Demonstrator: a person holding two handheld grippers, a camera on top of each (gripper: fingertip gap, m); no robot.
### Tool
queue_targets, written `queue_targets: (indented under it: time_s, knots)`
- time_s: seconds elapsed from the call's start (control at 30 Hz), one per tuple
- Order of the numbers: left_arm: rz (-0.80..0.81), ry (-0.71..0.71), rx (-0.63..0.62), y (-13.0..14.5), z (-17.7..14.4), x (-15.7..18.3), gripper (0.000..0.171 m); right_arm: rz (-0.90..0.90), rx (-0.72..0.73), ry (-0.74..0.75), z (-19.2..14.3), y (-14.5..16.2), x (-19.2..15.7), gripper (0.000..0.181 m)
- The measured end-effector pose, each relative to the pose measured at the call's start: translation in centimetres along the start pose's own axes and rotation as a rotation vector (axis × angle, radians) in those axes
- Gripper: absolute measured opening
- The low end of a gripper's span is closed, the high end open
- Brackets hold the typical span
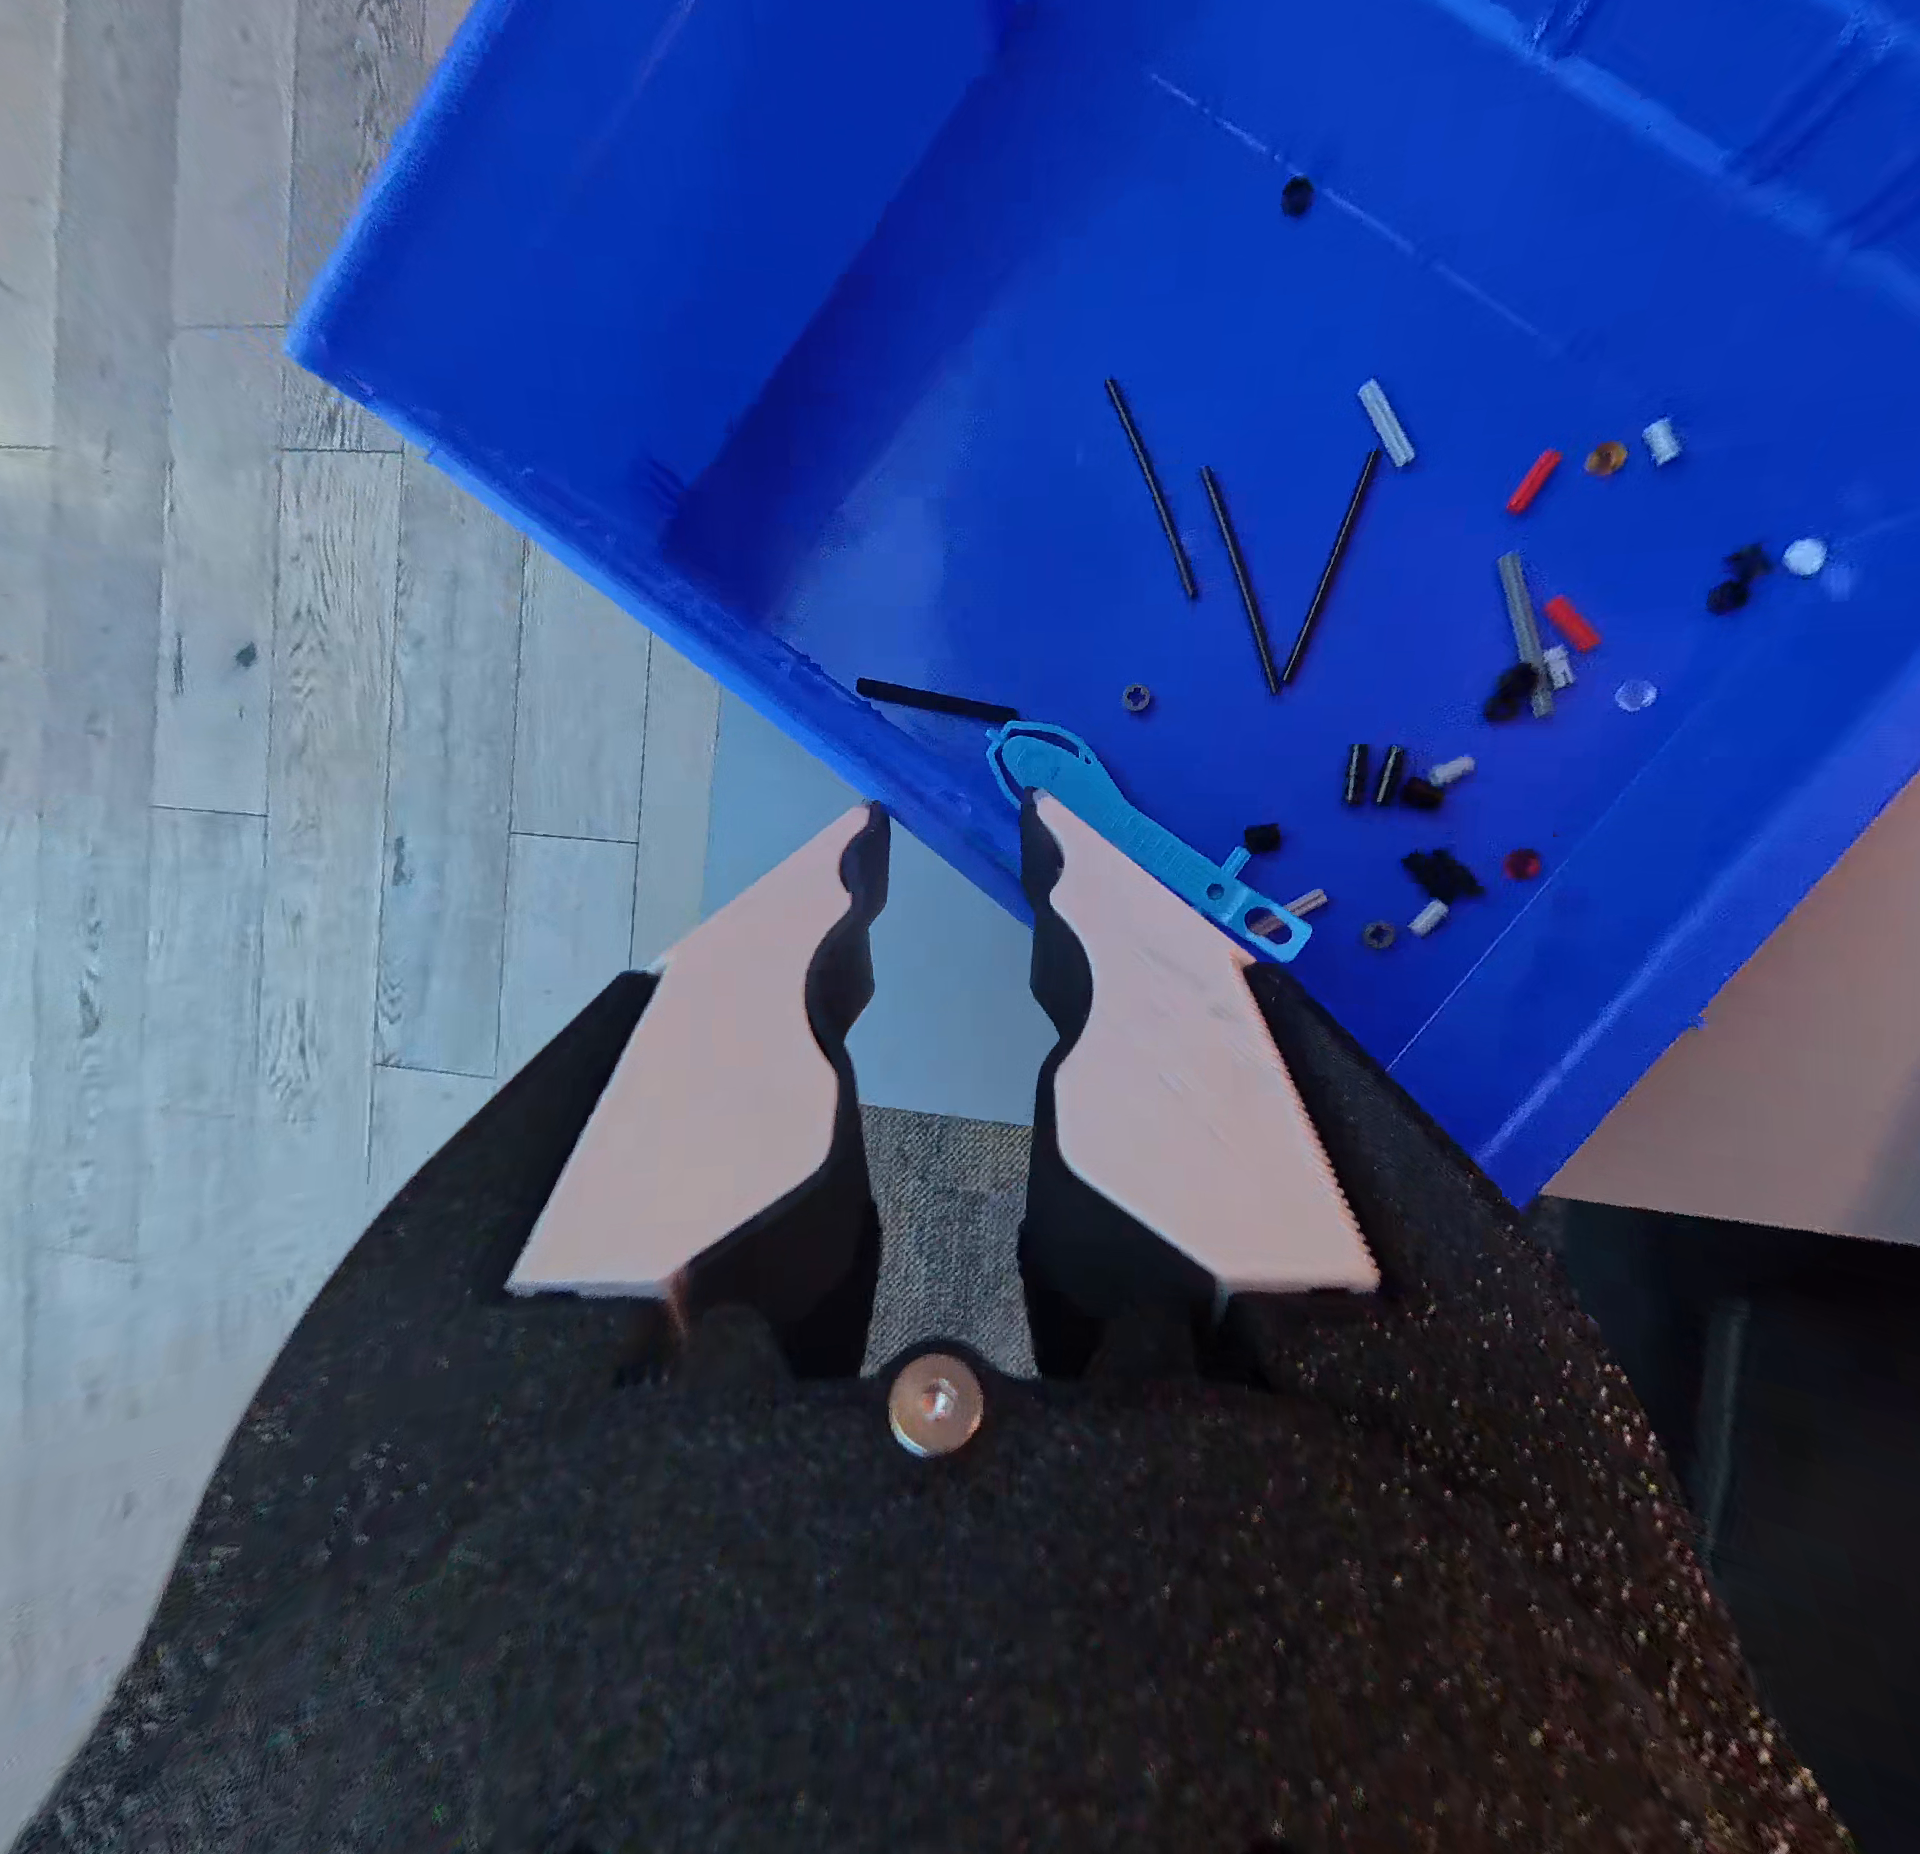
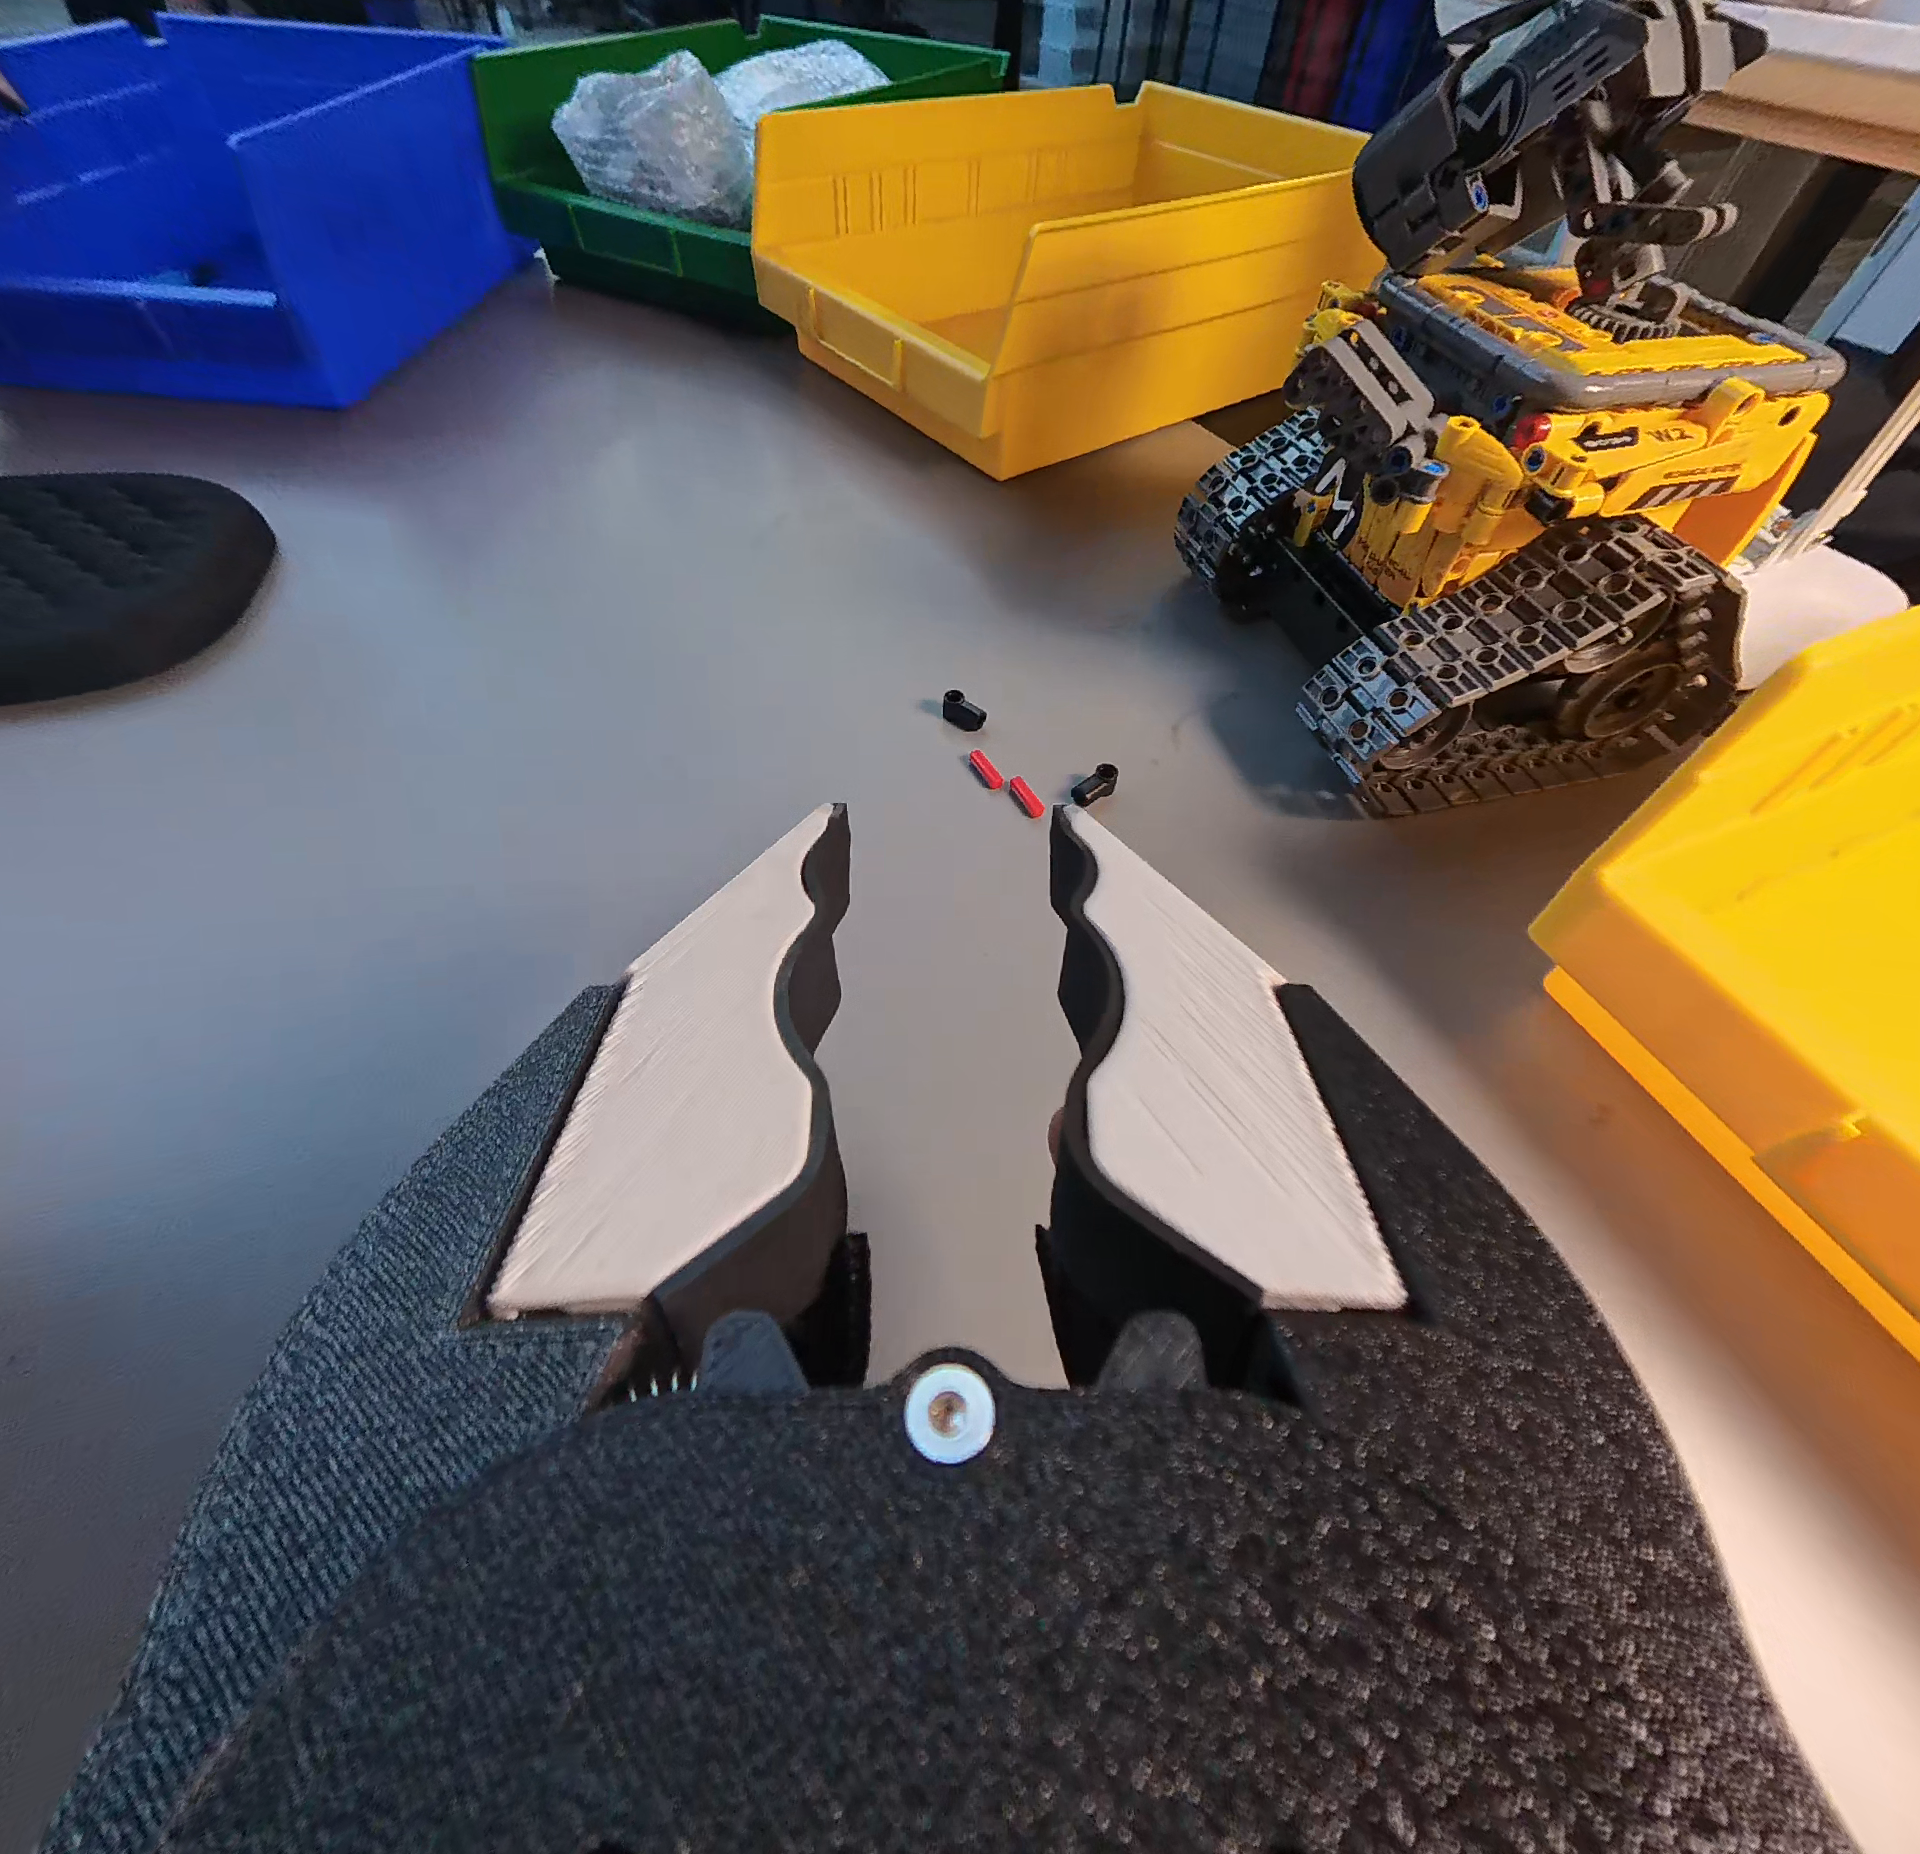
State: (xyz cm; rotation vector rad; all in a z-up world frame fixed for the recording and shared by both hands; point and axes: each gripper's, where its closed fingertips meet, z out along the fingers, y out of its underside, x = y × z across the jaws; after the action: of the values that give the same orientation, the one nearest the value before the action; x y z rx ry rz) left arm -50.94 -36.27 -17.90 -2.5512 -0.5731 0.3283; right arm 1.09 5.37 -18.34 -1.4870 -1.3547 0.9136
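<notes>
In the left wrist view my left gripper (image 1: 954, 807) is open, its tips astride the near wall of a blue bin (image 1: 644, 277). The right tip lies over the head of a light-blue plastic tool (image 1: 1143, 828) inside the bin. Thin black rods (image 1: 1236, 578) and several small red, grey and black pins lie on the bin floor. In the right wrist view my right gripper (image 2: 951, 815) is open and empty just above the table. Two red pins (image 2: 1006, 783) and two black connectors (image 2: 1094, 784) lie just beyond its tips.
A yellow tracked brick-built robot (image 2: 1507, 474) stands to the right. Along the back are a blue bin (image 2: 239, 204), a green bin (image 2: 623, 235) with bubble wrap and a yellow bin (image 2: 1039, 266). Another yellow bin (image 2: 1766, 952) is at near right, a black pad (image 2: 114, 578) at left. My right fingertips sit around 65 centimetres from my left ones. About 15 centimetres separates my right fingertips from the yellow tracked brick-built robot (image 2: 1507, 474).
</notes>
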Motion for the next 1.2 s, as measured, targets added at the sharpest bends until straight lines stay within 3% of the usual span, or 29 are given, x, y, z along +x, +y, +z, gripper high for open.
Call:
queue_targets:
  time_s: [0.17, 0.23, 0.3, 0.37, 0.43, 0.57, 0.77, 0.93, 1.0, 1.07, 1.2]
  knots:
    - [-0.03, -0.028, 0.018, -0.1, -0.1, 0.1, 0.025, -0.008, -0.014, 0.006, 0.2, 0.2, -0.1, 0.039]
    - [-0.011, -0.122, 0.026, -0.4, -1.0, -0.9, 0.028, -0.012, -0.013, 0.011, 0.2, 0.2, -0.1, 0.039]
    - [0.07, -0.221, 0.057, -1.8, -2.9, -1.8, 0.043, -0.007, -0.011, 0.012, 0.2, 0.1, -0.1, 0.039]
    - [0.181, -0.126, 0.067, -3.2, -3.7, 0.6, 0.042, 0.003, -0.01, 0.008, 0.3, 0.1, -0.1, 0.039]
    - [0.298, 0.004, -0.066, -2.5, -3.1, 3.7, 0.053, 0.008, -0.011, 0.003, 0.5, 0.2, -0.2, 0.039]
    - [0.601, 0.031, -0.394, 0.8, -0.3, 6.3, 0.049, -0.023, -0.022, 0.012, 0.6, 0.4, -0.4, 0.039]
    - [0.813, 0.03, -0.666, 4.2, 2.2, 7.7, 0.039, -0.031, -0.019, 0.033, 0.1, 0.5, 0.0, 0.038]
    - [0.848, -0.001, -0.738, 5.3, 3.2, 7.3, 0.029, -0.02, -0.016, 0.025, 0.1, 0.5, 0.1, 0.038]
    - [0.863, -0.028, -0.754, 5.5, 3.4, 6.9, 0.013, -0.026, -0.019, 0.027, 0.0, 0.6, 0.1, 0.038]
    - [0.882, -0.046, -0.775, 5.7, 3.2, 6.5, 0.007, -0.029, -0.019, 0.028, 0.0, 0.6, 0.1, 0.038]
    - [0.893, -0.113, -0.694, 3.7, 2.0, 5.6, 0.003, -0.029, -0.012, 0.032, -0.2, 0.4, 0.2, 0.037]
